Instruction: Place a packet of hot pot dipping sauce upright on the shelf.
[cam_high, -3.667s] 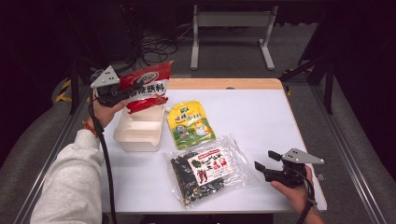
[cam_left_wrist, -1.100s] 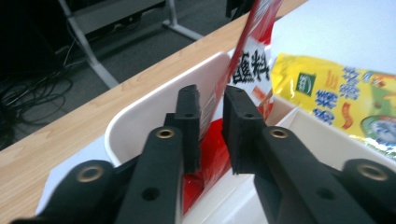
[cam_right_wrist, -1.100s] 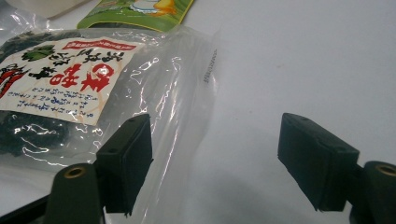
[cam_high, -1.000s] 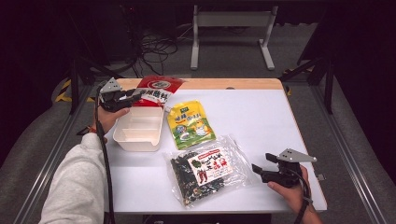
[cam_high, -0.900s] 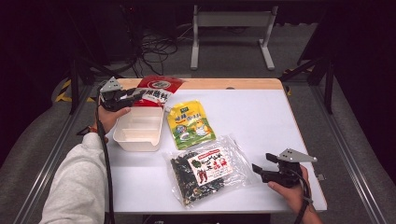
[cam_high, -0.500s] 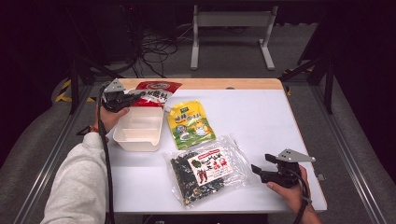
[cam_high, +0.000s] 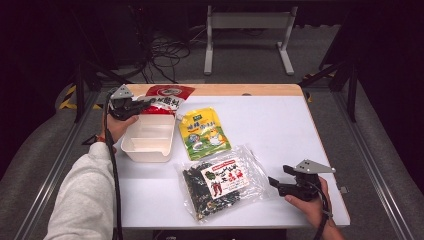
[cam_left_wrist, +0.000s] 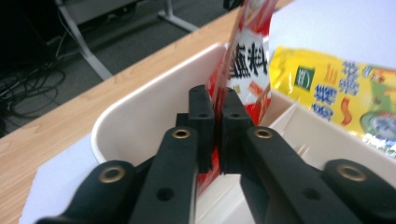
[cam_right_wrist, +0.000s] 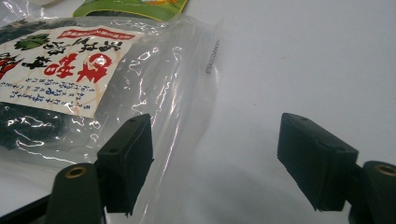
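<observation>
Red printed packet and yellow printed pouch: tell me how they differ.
The red printed packet is pinched in the shut left gripper above the white plastic container; the yellow printed pouch lies flat and free on the table. The red one sits farther back. Both are sealed printed food packs.

A dark room, grey floor (cam_high: 250, 55) with cables (cam_high: 167, 47) and a white stand (cam_high: 248, 22) behind the table (cam_high: 280, 90)
</observation>
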